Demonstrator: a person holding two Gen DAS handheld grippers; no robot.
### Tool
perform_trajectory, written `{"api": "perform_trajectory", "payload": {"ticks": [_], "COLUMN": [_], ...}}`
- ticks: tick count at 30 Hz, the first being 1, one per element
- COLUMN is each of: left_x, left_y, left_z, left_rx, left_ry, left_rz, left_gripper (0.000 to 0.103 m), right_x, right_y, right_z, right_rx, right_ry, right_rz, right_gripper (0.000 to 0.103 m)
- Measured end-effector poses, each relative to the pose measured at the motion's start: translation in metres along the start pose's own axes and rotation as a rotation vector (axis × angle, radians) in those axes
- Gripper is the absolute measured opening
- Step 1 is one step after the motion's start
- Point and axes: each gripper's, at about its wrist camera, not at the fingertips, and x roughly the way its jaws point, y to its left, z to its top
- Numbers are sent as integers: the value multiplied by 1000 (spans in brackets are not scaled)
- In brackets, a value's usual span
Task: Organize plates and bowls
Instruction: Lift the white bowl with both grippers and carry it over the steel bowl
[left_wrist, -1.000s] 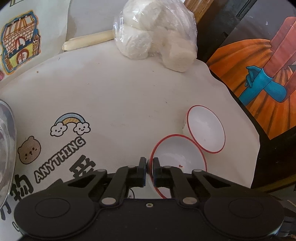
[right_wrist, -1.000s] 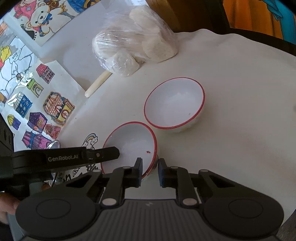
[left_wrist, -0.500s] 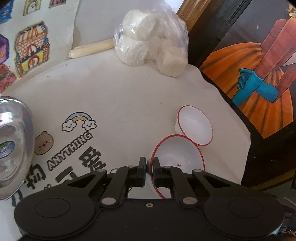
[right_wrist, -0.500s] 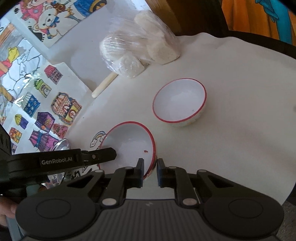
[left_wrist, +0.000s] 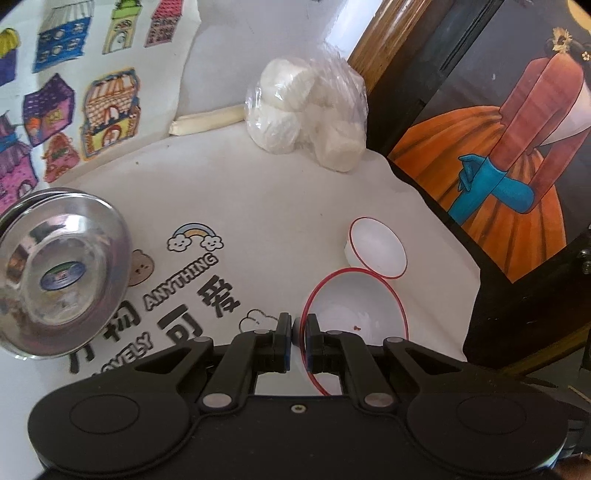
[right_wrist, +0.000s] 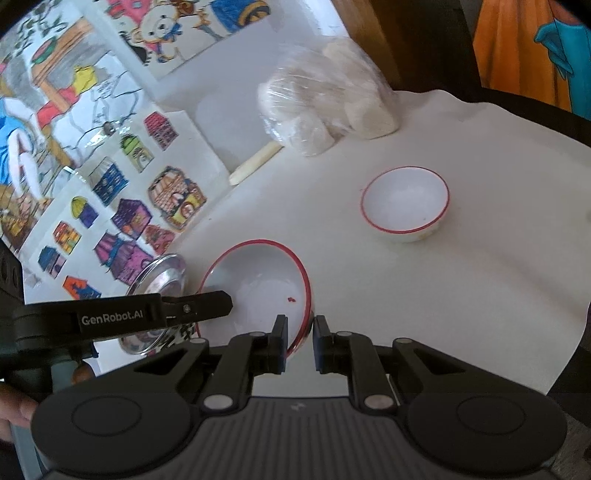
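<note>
Right wrist view is showing the held bowl (right_wrist: 255, 280) pinched at its near rim by the right gripper (right_wrist: 298, 334), while the left gripper (right_wrist: 221, 300), pressed together on the opposite rim, is reaching in from the left. Both claws are angling downward, carrying it clear of the tablecloth (right_wrist: 461, 295). Ahead and to the right, well apart, the second bowl (right_wrist: 405, 201) is sitting upright, so the right hand is nearer. A steel bowl (left_wrist: 61, 269) is lying far left.
</note>
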Motion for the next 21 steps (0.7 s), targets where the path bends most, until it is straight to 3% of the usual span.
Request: {"api": "perform_trajectory", "payload": {"ticks": [21], "left_x": [-73], "left_y": [40], "left_z": [-47], "left_rx": [-37], "left_ry": [-63], "left_rz": [-4], "left_gripper": [7], "right_x": [-27], "right_y": [66], "right_z": [-44], "right_rx": [-104], "right_ry": [26], "right_rz": [30], "right_gripper": [16]}}
